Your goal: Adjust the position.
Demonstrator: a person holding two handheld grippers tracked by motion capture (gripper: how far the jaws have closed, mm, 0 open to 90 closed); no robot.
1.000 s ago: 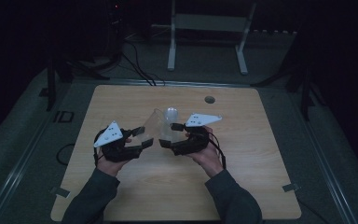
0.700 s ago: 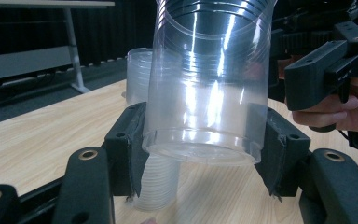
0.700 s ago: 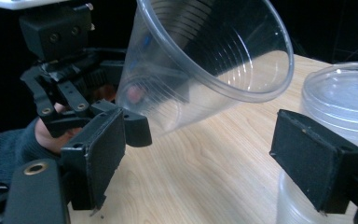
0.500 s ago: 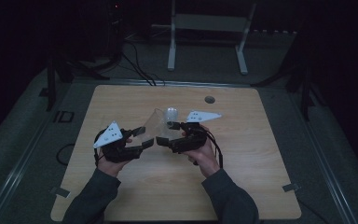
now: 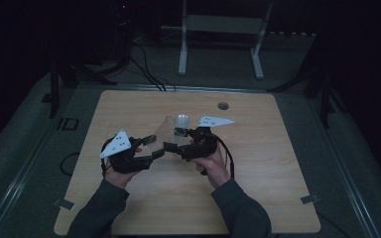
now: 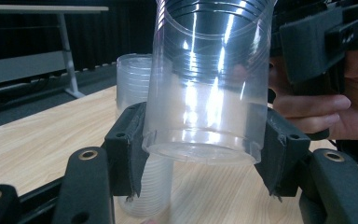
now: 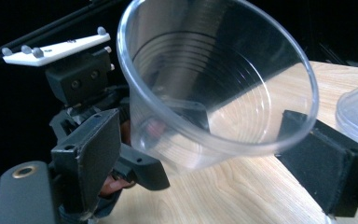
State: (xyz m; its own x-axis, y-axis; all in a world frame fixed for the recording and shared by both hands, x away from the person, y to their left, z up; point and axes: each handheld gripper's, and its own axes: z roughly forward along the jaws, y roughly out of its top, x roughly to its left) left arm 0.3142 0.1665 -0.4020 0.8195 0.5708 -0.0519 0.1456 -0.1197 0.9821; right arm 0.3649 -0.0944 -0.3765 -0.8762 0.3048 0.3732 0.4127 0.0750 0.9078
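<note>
A clear plastic cup hangs tilted above the wooden table, and my left gripper is shut on its base, one pad on each side. The cup's wide rim lies between the jaws of my right gripper, which have just been opening; its pads stand close beside the rim without pressing. In the high view the cup sits between the left gripper and the right gripper, which meet tip to tip at mid-table.
A stack of clear cups stands on the table just behind the held one, seen as a pale column from above. A small round hole marks the far side of the tabletop. Cables and a metal stand lie beyond the table.
Both hands have kept their places over the table's middle, and the cup still hangs between the two grippers.
</note>
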